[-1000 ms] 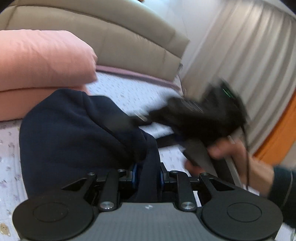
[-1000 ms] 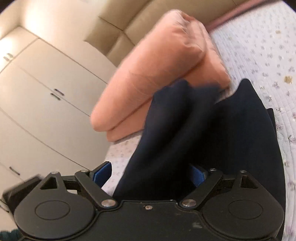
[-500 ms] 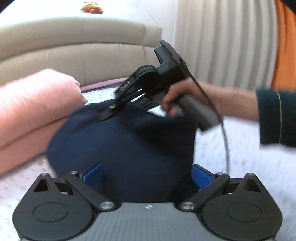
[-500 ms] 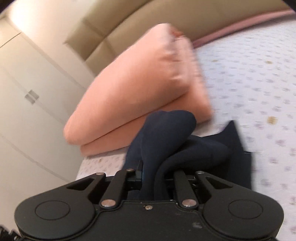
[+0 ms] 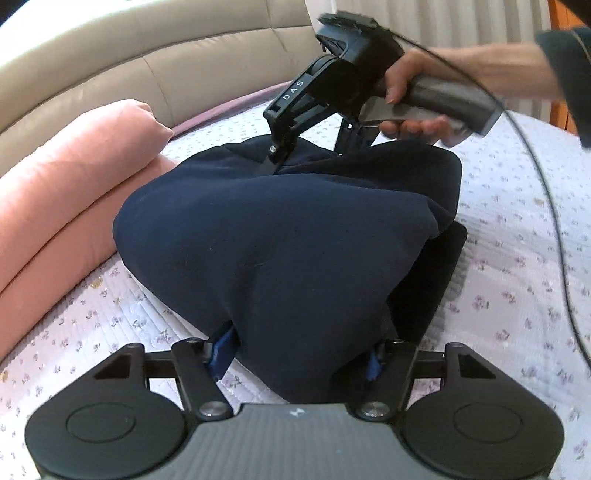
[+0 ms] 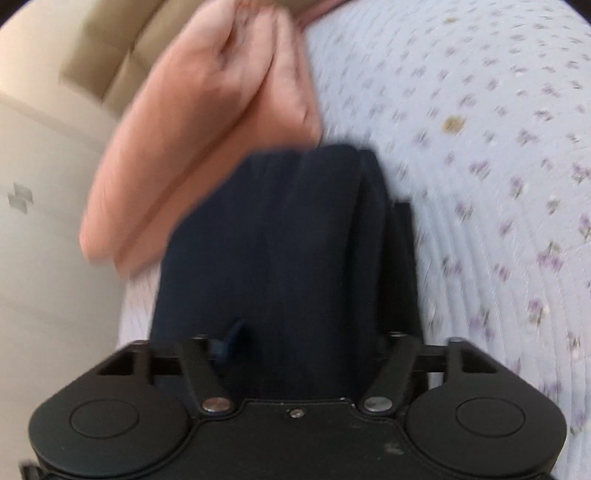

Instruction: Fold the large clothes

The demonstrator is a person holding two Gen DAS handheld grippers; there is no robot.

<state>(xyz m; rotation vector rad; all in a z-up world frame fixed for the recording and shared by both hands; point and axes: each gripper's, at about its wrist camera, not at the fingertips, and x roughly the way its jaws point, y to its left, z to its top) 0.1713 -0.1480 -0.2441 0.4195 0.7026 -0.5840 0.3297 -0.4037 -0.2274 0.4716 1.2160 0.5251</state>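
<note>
Fingers (image 5: pixel 221 349) on both grippers look spread around the navy garment (image 5: pixel 288 236), already bundled beside the pink pillow (image 5: pixel 62 192); final tidy probably left.

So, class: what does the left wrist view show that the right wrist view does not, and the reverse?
Left only: the right gripper tips in the navy garment, the hand holding it, a cable and curtains. Right only: a cupboard. Both: the garment between open jaws, the pink quilt, the floral bedspread and the headboard.
</note>
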